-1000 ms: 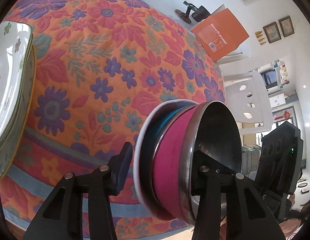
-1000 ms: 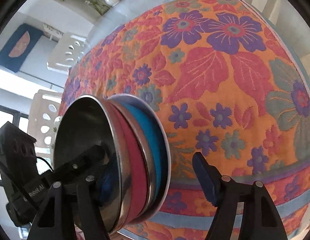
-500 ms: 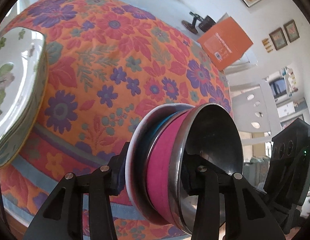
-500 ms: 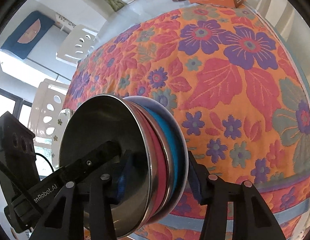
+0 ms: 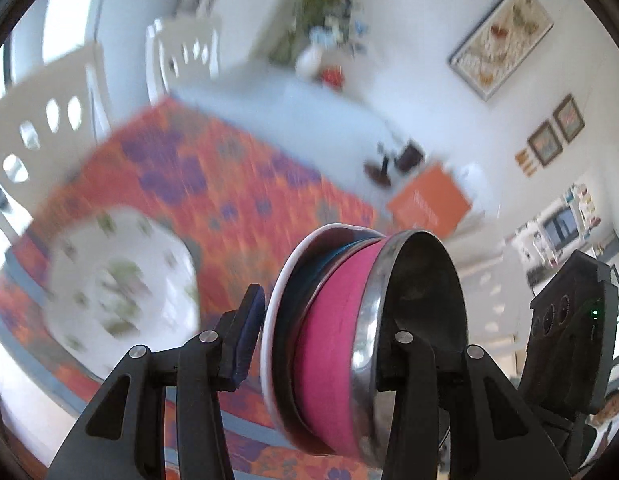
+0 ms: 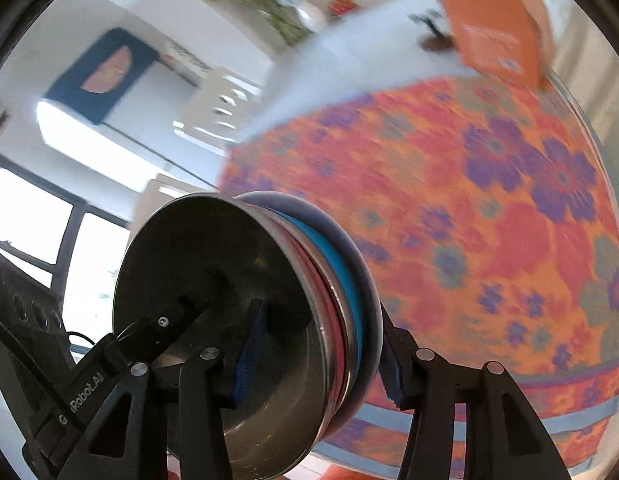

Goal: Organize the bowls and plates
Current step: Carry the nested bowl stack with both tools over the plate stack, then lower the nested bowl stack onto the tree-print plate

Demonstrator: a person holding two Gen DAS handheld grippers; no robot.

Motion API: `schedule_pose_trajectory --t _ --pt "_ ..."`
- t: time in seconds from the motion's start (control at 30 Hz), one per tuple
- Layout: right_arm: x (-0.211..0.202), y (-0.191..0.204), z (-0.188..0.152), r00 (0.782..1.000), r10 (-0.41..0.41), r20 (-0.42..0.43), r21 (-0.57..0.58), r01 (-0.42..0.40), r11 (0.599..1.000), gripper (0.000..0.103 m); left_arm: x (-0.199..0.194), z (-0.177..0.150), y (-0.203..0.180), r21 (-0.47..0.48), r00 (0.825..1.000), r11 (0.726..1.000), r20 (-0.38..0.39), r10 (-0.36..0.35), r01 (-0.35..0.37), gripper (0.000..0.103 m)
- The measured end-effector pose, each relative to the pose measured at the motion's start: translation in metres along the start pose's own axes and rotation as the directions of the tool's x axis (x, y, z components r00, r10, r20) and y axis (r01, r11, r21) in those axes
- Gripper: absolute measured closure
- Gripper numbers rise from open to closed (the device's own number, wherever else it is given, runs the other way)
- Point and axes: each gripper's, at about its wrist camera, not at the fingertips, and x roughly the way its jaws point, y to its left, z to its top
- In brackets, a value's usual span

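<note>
A nested stack of bowls (image 5: 341, 320) is gripped from opposite sides by both grippers and is seen clear of the flowered tablecloth (image 5: 213, 184), which lies blurred beyond and below the tools. The stack is made up of a steel bowl (image 5: 421, 300) on top, a pink bowl (image 5: 329, 340) under it, a blue bowl (image 6: 341, 276) beneath that, and a white bowl (image 5: 277, 300) at the bottom. The left gripper (image 5: 317, 336) is clenched on the stack: its left pad (image 5: 247, 336) is pressed to the white underside and its right finger is set inside the steel bowl. The right gripper (image 6: 321, 344) is likewise clamped on the stack, its jaws having just been closing; its left pad (image 6: 249, 356) is laid inside the steel bowl and its right pad is pushed against the bottom bowl's outer face. To the left of the left gripper, a pile of white plates with green sprigs (image 5: 117, 284) is seen resting on the cloth. Ahead of both tools, at the far end of the table, an orange box (image 6: 497, 32) is visible, and white chairs (image 5: 49, 120) are stood beyond the table edge.
</note>
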Motion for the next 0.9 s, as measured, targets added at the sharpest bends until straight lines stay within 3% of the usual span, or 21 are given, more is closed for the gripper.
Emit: schedule_pose_trajectory --t 0.17,0.3,0.4,0.6,0.73,0.9 --pt "-0.009 0.091 0.017 0.994 0.065 0.087 -0.089 -0.057 0.994 0.053 -0.061 0.052 0.032 0.024 0.994 1.000 0.106 0.015 -0.017 0.063" --pt "0.012 0.142 0.017 0.991 0.078 0.106 -0.092 -0.068 0.993 0.053 -0.076 0.070 0.071 0.033 0.993 0.998 0.112 0.045 -0.049 0.061" --pt "0.049 0.164 0.008 0.995 0.077 0.056 -0.072 -0.073 0.995 0.053 -0.069 0.078 0.109 0.017 0.995 0.998 0.073 0.065 -0.067 0.061" --pt "0.124 0.160 -0.017 0.999 -0.006 -0.053 0.015 0.007 1.000 0.053 -0.018 0.067 0.173 0.003 0.993 0.999 -0.103 0.053 -0.053 0.061" --pt "0.160 0.137 -0.032 0.987 -0.088 -0.131 0.074 0.099 0.992 0.053 0.027 0.049 0.197 -0.007 0.972 1.000 -0.232 0.020 -0.022 0.061" --pt "0.182 0.112 -0.039 0.969 -0.167 -0.183 0.148 0.195 0.970 0.053 0.048 0.038 0.203 0.010 0.953 1.000 -0.304 -0.005 0.008 0.061"
